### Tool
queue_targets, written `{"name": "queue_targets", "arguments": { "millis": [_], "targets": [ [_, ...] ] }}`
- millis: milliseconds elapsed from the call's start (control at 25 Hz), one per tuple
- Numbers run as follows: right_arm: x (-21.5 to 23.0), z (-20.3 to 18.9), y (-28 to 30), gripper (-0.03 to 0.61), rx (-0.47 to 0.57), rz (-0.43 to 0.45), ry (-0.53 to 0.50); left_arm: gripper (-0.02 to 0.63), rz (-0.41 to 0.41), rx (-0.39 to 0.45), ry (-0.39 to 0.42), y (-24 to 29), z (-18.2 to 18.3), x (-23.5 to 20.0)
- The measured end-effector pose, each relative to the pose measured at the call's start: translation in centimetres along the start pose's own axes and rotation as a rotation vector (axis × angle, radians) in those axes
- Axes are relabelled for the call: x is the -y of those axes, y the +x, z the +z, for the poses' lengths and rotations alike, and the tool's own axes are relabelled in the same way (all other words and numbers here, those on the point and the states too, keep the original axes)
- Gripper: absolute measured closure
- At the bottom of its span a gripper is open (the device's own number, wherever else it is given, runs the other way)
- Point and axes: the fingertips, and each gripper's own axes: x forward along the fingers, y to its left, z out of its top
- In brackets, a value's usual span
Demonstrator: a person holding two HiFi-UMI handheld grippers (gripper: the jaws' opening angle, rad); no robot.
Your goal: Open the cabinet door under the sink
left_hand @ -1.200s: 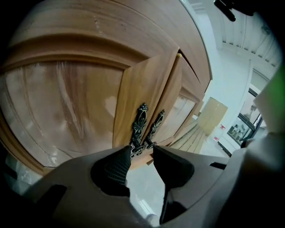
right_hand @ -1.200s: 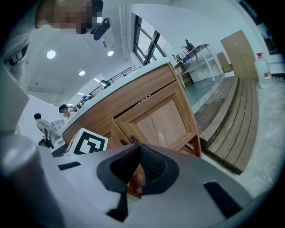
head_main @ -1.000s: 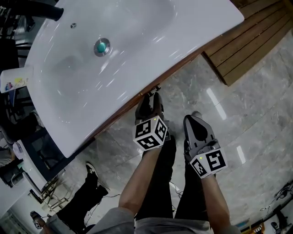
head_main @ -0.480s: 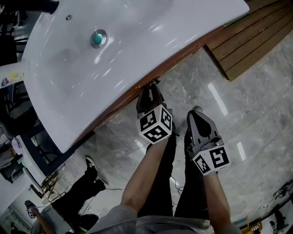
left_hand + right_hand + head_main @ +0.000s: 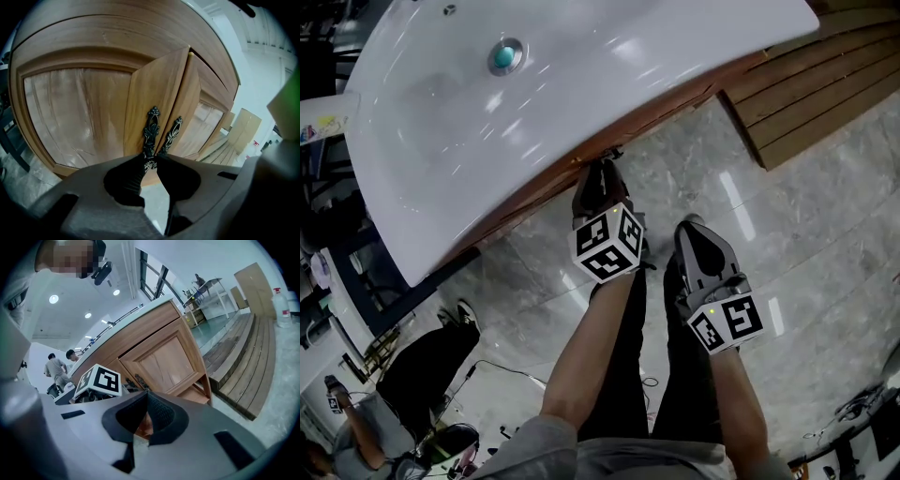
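The cabinet door (image 5: 140,108) under the sink (image 5: 609,94) stands at the front of the wooden vanity, its inner edge meeting the neighbouring door (image 5: 206,112) at the centre seam. We cannot tell from the wide-angle bend of the left gripper view whether it is fully closed or just cracked, and it has plainly not swung out.

Its dark ornate handle (image 5: 151,133) runs down that inner edge, just beside the second handle (image 5: 172,133) on the other door. We have the left gripper (image 5: 150,159) at the lower end of the first handle. Its jaws have just been closing, with the handle's tip between them, and the pads now appear to pinch it from both sides.

From the head view, we see that gripper tucked under the overhanging rim of the white basin, aimed at the cabinet front.

The right gripper (image 5: 145,393) hangs just beside it above the marble floor (image 5: 825,234), clear of the cabinet. Its jaws are clenched together on nothing.

As we judge it, the reach and the grasp are done or all but done. The pull that swings the door outward, which is the task itself, is not yet made.

Wooden planks (image 5: 825,84) lie on the floor off to the right of the vanity.
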Motion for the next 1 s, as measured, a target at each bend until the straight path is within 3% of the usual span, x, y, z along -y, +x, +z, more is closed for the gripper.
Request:
{"name": "queue_targets", "arguments": {
  "millis": [280, 560, 1000],
  "targets": [
    [0.7, 0.3, -0.5, 0.571, -0.040, 0.058, -0.008, 0.529, -0.016, 0.007, -0.047, -0.7, -0.4, 0.0],
    [0.6, 0.2, 0.2, 0.570, -0.041, 0.071, -0.014, 0.532, -0.095, -0.002, 0.105, -2.6, -2.1, 0.5],
    [-3.1, -3.7, -0.7, 0.571, -0.035, 0.034, -0.024, 0.532, -0.221, -0.020, 0.163, -4.8, -4.0, 0.4]
  ]
}}
